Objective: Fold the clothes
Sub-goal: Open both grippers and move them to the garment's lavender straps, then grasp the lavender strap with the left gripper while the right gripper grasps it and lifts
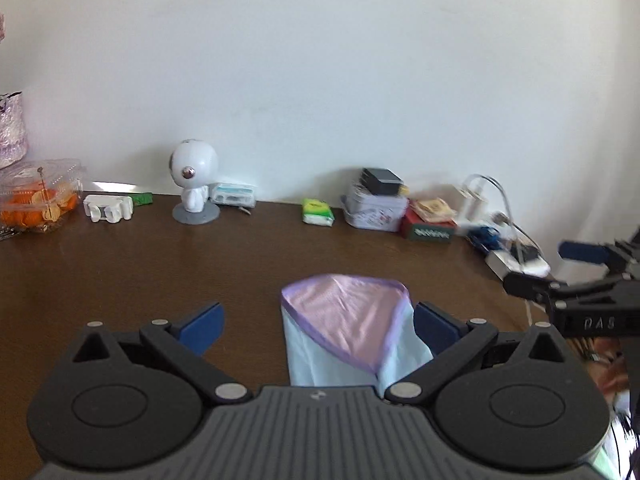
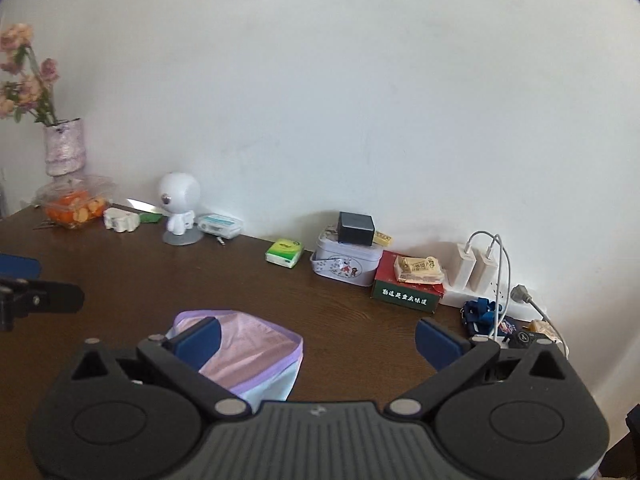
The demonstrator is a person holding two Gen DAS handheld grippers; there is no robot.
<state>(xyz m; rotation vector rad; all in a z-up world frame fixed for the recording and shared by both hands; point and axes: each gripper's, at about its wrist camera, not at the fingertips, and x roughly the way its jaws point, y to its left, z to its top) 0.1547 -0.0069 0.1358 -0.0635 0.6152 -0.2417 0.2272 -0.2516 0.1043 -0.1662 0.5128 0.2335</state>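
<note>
Brown table (image 1: 120, 280), folded pink garment (image 1: 344, 320), both hand-held grippers (image 1: 320, 324) (image 2: 316, 340) spread wide, empty.

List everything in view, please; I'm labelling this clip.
garment: 1, pink and pale blue, folded, near table edge
table: 1, dark brown
figurine: 1, white, back left
tissue pack: 1, green, back centre
tin: 1, white, black box on top
red-green box: 1, right of tin
chargers: 2, white, back right
vase: 1, pale, flowers, far left
fruit tub: 1, clear, orange contents
left gripper: open, above garment
right gripper: open
</note>
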